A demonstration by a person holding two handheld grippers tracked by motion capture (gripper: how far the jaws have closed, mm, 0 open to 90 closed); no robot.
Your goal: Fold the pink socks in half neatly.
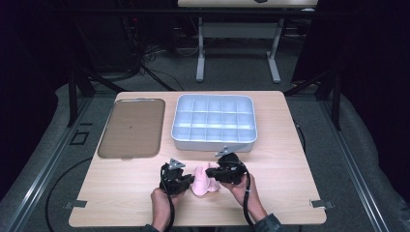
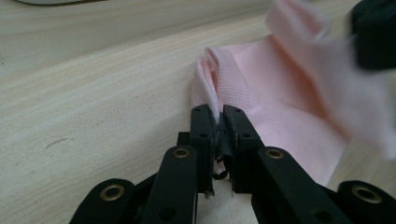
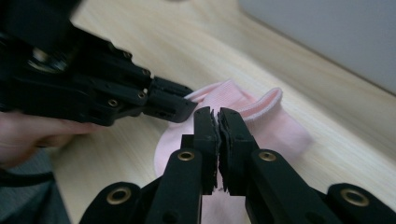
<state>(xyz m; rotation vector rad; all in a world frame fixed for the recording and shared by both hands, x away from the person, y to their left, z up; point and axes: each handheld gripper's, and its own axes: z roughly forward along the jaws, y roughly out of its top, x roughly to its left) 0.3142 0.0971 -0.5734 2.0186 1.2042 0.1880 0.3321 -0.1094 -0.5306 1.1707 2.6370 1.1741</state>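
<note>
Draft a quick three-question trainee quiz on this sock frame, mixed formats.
1. True or false: both the left gripper and the right gripper are shut on the pink sock.
2. Which sits to the left of the divided bin in the high view? A) brown tray B) a second sock C) a cup
3. Fill in: the sock lies on the ____ table, nearer the person than the bin.

Key: 1 true; 2 A; 3 wooden.

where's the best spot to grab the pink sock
By the ribbed cuff, coming in low and level along the table. The sock lies flat, and the cuff's thick folded rim stands up enough for closed jaws to pinch, as the left gripper does.
</note>
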